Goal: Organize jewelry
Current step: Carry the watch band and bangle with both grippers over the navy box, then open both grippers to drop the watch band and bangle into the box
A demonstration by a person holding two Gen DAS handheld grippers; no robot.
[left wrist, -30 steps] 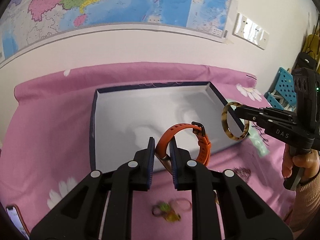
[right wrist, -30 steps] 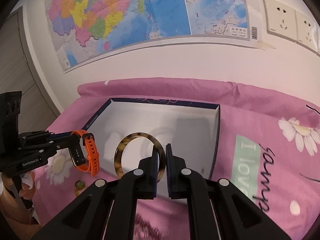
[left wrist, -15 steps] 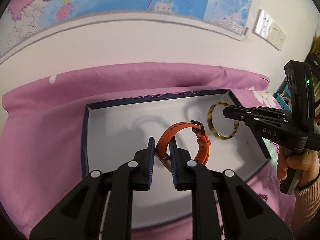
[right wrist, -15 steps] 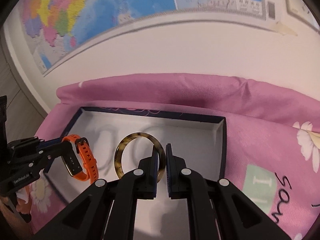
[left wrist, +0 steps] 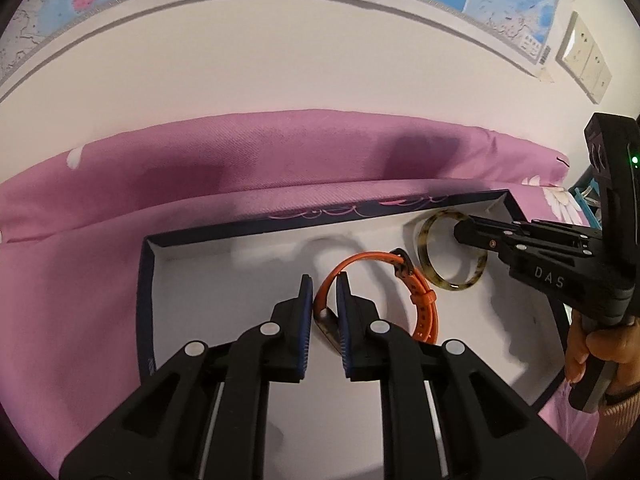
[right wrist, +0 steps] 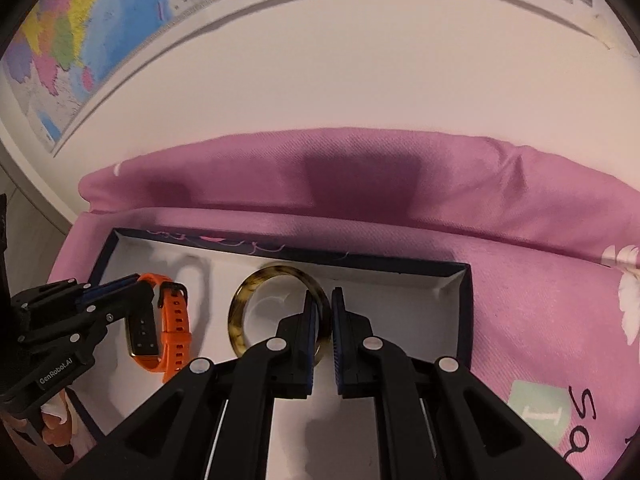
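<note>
A white box with a dark blue rim (left wrist: 146,280) (right wrist: 464,300) lies on the pink cloth. My left gripper (left wrist: 324,284) (right wrist: 142,286) holds an orange watch (left wrist: 420,296) (right wrist: 176,320) by its strap, low over the box's left half. Its jaws are closing, with the strap pressed between the pads. My right gripper (right wrist: 324,300) (left wrist: 460,234) is shut on a tortoiseshell bangle (right wrist: 240,308) (left wrist: 424,268), pinching its rim. The bangle hangs upright near the box's far wall, just right of the watch.
A pink flowered cloth (left wrist: 80,280) (right wrist: 540,300) covers the surface and bunches up against the white wall behind the box. A map (right wrist: 60,40) and wall sockets (left wrist: 584,64) hang above. A person's hand (left wrist: 596,344) grips the right tool.
Both grippers have moved forward and down, from the box's front edge to low over its inside. The watch and bangle came with them. The loose items on the cloth have left view.
</note>
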